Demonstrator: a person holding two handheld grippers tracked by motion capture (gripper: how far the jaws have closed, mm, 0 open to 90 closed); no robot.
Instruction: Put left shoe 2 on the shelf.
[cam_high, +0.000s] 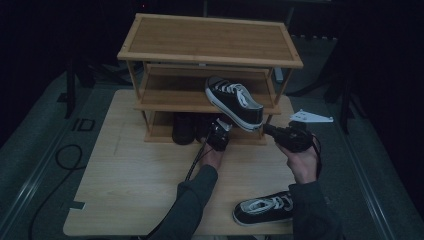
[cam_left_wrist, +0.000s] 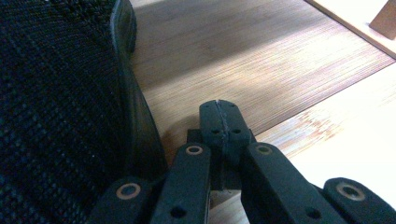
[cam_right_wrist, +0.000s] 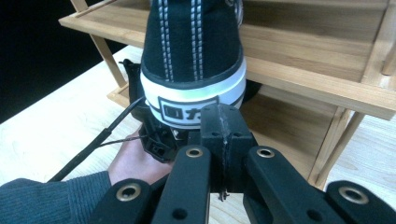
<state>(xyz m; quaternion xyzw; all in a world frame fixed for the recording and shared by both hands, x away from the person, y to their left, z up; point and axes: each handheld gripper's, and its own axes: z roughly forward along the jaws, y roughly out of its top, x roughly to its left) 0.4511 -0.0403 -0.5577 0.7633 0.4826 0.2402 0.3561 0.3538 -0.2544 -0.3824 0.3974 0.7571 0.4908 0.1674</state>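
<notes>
A black sneaker (cam_high: 235, 102) with white laces lies tilted on the middle shelf of a wooden shoe rack (cam_high: 210, 37). Its heel hangs out past the shelf's front edge. My right gripper (cam_high: 265, 129) points at that heel from the right. In the right gripper view its jaws (cam_right_wrist: 223, 109) are shut with nothing between them, their tips right at the sneaker's (cam_right_wrist: 194, 46) white heel band. My left gripper (cam_high: 216, 126) sits low under the heel, at the bottom shelf. Its jaws (cam_left_wrist: 219, 105) are shut and empty, beside a black shoe (cam_left_wrist: 56, 107).
A second black sneaker (cam_high: 262, 209) lies on the wooden table (cam_high: 140, 170) near its front right edge. Dark shoes (cam_high: 184, 129) stand on the bottom shelf. The left hand (cam_right_wrist: 135, 163) and its cable show below the heel. Dark floor surrounds the table.
</notes>
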